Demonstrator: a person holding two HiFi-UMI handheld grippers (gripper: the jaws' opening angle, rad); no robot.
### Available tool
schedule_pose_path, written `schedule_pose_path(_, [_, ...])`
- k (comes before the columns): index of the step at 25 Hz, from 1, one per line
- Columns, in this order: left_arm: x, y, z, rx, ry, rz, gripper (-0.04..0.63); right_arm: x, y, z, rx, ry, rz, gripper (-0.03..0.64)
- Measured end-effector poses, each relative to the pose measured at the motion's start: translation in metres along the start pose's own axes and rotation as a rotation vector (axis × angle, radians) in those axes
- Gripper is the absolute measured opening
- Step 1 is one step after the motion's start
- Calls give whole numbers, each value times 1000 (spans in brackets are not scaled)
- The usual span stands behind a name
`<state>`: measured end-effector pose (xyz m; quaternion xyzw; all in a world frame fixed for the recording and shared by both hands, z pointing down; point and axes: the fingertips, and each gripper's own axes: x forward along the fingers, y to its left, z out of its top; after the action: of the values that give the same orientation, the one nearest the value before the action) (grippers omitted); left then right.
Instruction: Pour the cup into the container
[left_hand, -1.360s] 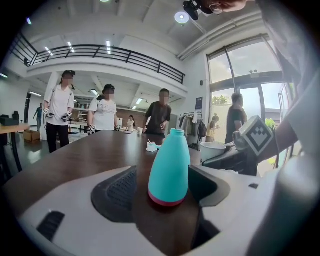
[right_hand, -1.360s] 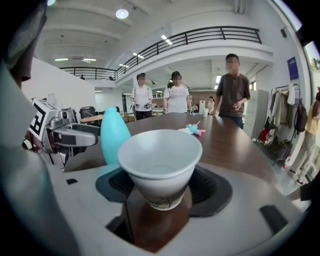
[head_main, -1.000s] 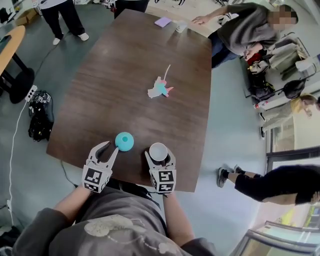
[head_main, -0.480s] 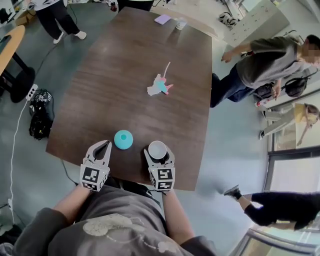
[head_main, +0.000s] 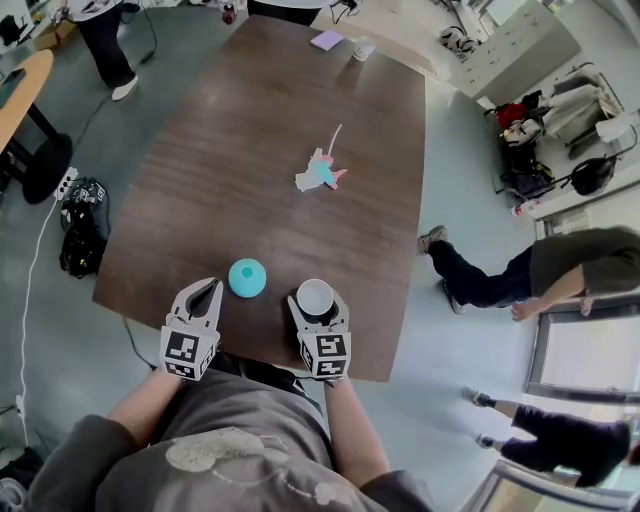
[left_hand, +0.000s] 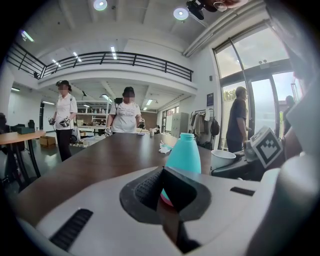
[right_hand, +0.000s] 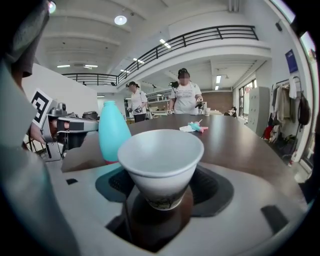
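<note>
At the near edge of the dark wooden table (head_main: 260, 150), both tools are in position. The left gripper (head_main: 213, 288) has its jaws pressed fully together with nothing between them, its tip sitting just left of the teal bottle-shaped container (head_main: 247, 278) and not touching it. In the left gripper view the container stands upright right past the closed tips. Over on the other side, the right gripper (head_main: 317, 308) has its jaws spread wide around a white paper cup (right_hand: 161, 155), pads against the cup's sides, cup upright with its mouth up. I can't see what's inside it. Cup and container sit side by side, close but apart, container to the left. Mid-table lies a small pink and teal toy (head_main: 320, 175), well clear of the action.
</note>
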<state>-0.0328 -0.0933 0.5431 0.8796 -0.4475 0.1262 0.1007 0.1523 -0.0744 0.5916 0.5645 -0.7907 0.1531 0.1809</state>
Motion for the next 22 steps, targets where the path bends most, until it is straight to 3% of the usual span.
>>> schedule_pose_path(5, [-1,0,1,-5,-3,9,8,0,1,-1,13,-1,2,302])
schedule_pose_path(8, [-2,-1,4,-6,-10,11,8,-1,2,-2,33,1,9,397])
schedule_pose_path(10, [-2,-1,3,-8,-10,11,8,-2,3,-4,31,14,13,419])
schedule_pose_path(22, [-12,12,12,-19,-38,41,8,-44,6,-13,33,26,-42,425])
